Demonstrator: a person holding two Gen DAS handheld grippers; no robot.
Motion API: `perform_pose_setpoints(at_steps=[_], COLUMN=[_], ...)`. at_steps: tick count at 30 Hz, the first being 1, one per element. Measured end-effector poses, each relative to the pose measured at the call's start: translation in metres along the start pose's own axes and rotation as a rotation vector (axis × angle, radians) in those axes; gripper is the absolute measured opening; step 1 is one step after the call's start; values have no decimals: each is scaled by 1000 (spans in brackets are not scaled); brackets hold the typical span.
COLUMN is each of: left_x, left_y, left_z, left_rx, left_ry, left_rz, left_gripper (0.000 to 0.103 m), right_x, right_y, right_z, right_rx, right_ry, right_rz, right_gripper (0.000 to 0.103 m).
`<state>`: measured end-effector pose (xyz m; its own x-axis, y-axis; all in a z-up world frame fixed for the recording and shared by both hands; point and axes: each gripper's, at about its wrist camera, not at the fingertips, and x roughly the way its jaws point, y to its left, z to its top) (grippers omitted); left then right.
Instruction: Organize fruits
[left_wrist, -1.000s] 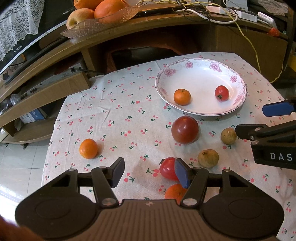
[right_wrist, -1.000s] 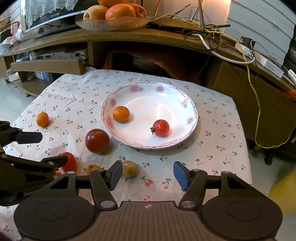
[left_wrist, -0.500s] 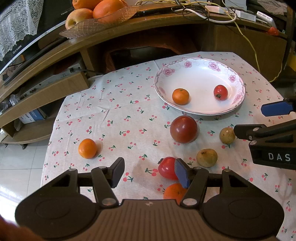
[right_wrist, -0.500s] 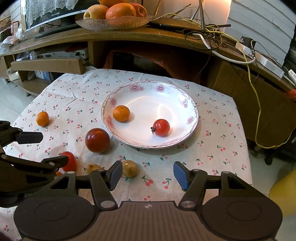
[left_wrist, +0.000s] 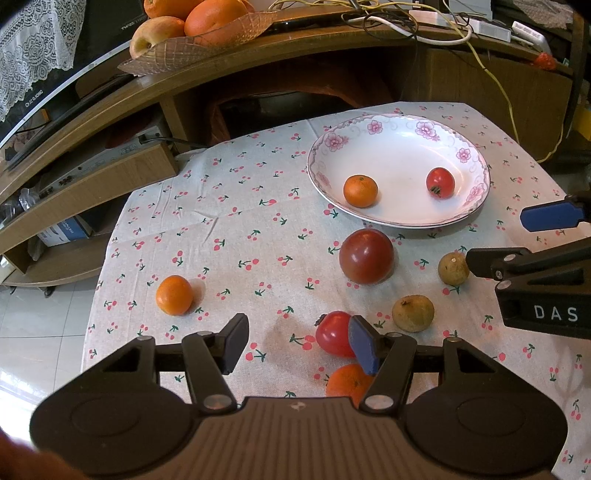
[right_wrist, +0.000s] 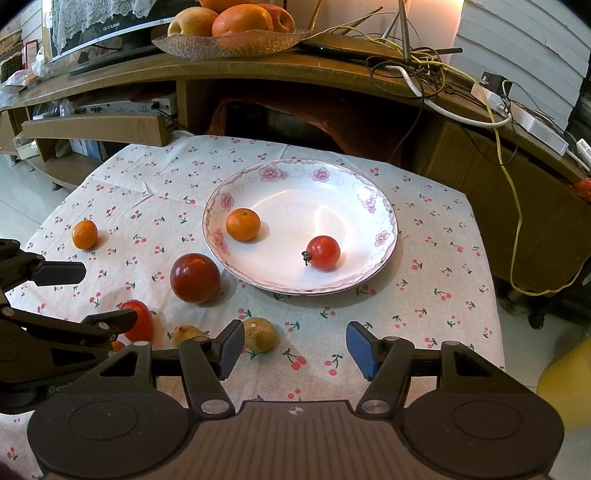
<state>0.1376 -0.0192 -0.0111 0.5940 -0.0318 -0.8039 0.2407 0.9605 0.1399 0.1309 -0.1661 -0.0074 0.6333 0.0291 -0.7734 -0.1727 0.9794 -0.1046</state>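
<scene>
Cherry-print tablecloth (left_wrist: 229, 221) (wooden shelving (right_wrist: 332, 74) behind) lies under both tongs, spread.

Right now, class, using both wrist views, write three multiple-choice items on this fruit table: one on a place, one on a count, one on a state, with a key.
1. Where does the large dark red fruit lie?
A. in the plate
B. on the cloth beside the plate
C. on the wooden shelf

2. How many fruits lie in the plate?
A. two
B. four
C. none

3. How is the right claw?
A. shut on a tomato
B. shut, empty
C. open, empty

Key:
1 B, it rests on the cherry-print cloth just outside the rim.
2 A, only a small orange and a small tomato.
3 C, its fingers stand apart with nothing between.
</scene>
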Motion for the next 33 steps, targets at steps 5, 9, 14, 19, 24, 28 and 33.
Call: perform_pose_setpoints(at_steps=[5, 9, 14, 19, 24, 28, 33], left_x=[-1, -1, -1, -2, -2, -4, -5], left_y=[0, -1, -2, -2, -2, -3, -3], left_z=[0, 0, 0, 0, 0, 1, 1], left_rx=[1, 1, 1, 3, 5, 9, 13], left_ry=[0, -1, -2, -2, -2, -1, -1], left_rz=[-1, -1, 0, -1, -2, -4, -6], left_gripper=[66, 66, 66, 66, 66, 66, 66], right_x=[0, 1, 1, 1, 1, 1, 1], right_y=[0, 1, 0, 0, 0, 0, 0], right_z=[0, -1, -2, -2, -2, -2, -2], right_rx=[0, -1, -2, -2, -4, -4, -4], right_ry=[1, 2, 1, 1, 2, 3, 3], right_rz=[0, 1, 2, 2, 2, 2, 2], right_gripper=[61, 61, 61, 61, 61, 61, 61])
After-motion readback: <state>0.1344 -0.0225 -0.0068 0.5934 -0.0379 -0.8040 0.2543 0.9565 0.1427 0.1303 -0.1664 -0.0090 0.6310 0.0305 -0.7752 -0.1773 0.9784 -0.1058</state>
